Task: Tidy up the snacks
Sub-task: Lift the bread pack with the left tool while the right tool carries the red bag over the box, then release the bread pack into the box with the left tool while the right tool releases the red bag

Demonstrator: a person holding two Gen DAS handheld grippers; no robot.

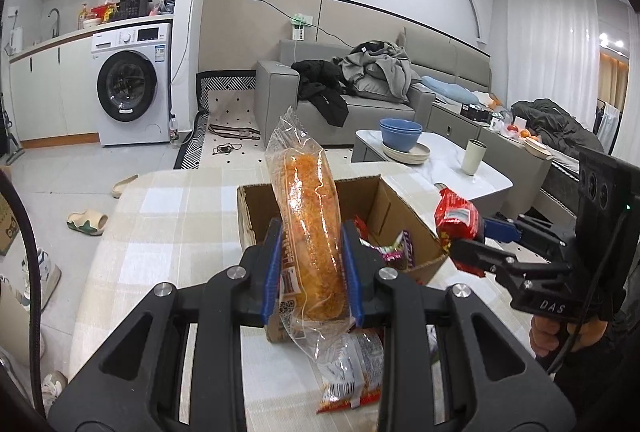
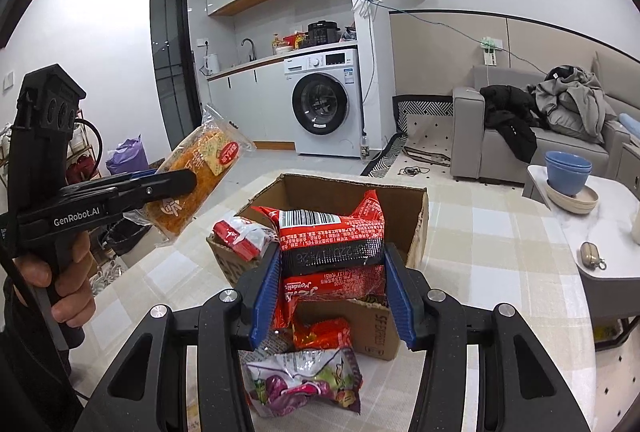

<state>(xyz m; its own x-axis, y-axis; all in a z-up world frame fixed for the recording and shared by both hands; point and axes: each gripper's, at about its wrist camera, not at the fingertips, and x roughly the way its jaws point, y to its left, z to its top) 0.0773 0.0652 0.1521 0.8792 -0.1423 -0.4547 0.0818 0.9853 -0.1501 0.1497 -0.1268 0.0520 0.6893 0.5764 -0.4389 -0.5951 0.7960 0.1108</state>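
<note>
L tool [image 1: 308, 264] pinching bread pack [image 1: 308, 216] | R tool [image 2: 332, 292] pinching red pack [image 2: 332, 232] | box [image 2: 416, 232] beneath

cardboard box [image 1: 404, 228] open-topped, snack packets [image 2: 308, 384] in front

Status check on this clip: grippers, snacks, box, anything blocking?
Left gripper shut on bread pack. Right gripper shut on red snack pack. Both raised near cardboard box, already part filled. Box opening unobstructed.
</note>
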